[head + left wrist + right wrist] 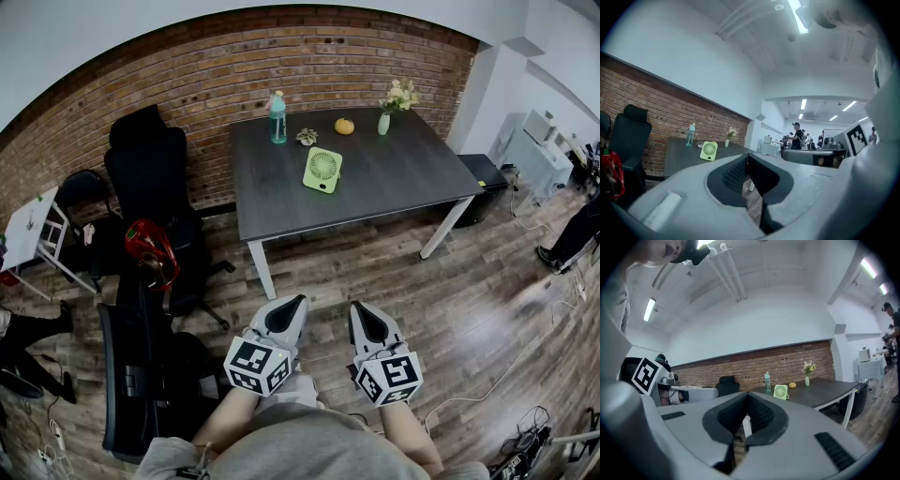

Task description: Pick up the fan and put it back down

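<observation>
A small light-green fan (322, 170) stands on the dark grey table (394, 178), near its middle; it also shows far off as the fan (708, 151) in the left gripper view and the fan (780, 391) in the right gripper view. Both grippers hang low in front of my body, well short of the table. My left gripper (292, 305) is shut with nothing in it, and my right gripper (361, 309) is shut and empty too. In each gripper view the jaws meet at the tips, left gripper (747, 157), right gripper (747, 397).
On the table's far side stand a teal bottle (277, 118), an orange fruit (344, 126), a vase of flowers (384, 122) and a small plant (307, 137). Black office chairs (155, 178) and a red helmet (150, 248) are at the left. Cables (497, 375) lie on the wooden floor at right.
</observation>
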`<action>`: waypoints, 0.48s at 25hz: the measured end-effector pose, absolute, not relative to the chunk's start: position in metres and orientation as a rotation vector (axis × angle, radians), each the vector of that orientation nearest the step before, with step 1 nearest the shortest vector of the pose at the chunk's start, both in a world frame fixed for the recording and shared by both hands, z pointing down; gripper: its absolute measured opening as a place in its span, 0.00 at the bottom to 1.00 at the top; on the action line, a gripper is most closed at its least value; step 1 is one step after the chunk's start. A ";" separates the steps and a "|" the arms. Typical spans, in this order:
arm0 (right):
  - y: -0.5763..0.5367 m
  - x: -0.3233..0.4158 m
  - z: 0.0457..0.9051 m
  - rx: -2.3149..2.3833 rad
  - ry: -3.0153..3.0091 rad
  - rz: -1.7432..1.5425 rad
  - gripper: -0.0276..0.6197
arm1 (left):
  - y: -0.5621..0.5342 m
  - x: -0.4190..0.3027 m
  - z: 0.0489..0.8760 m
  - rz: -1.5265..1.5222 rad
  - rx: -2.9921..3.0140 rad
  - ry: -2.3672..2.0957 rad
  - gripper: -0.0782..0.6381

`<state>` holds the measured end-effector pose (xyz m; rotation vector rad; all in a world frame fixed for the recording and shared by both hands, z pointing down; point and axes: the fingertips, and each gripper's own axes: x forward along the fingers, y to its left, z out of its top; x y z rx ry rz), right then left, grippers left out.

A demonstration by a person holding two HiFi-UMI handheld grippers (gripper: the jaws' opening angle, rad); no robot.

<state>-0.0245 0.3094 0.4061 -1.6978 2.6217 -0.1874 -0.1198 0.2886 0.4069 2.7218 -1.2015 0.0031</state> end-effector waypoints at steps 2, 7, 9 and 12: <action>0.320 -0.024 0.406 -1.703 2.618 -0.183 0.05 | 0.296 -0.121 0.407 -0.002 2.716 -1.206 0.14; 0.335 -0.027 0.403 -1.702 2.615 -0.168 0.05 | 0.308 -0.120 0.405 -0.005 2.720 -1.211 0.14; 0.337 -0.028 0.401 -1.696 2.616 -0.167 0.05 | 0.312 -0.118 0.404 -0.004 2.726 -1.206 0.14; 0.339 -0.030 0.399 -1.684 2.619 -0.162 0.05 | 0.314 -0.117 0.402 -0.004 2.731 -1.206 0.14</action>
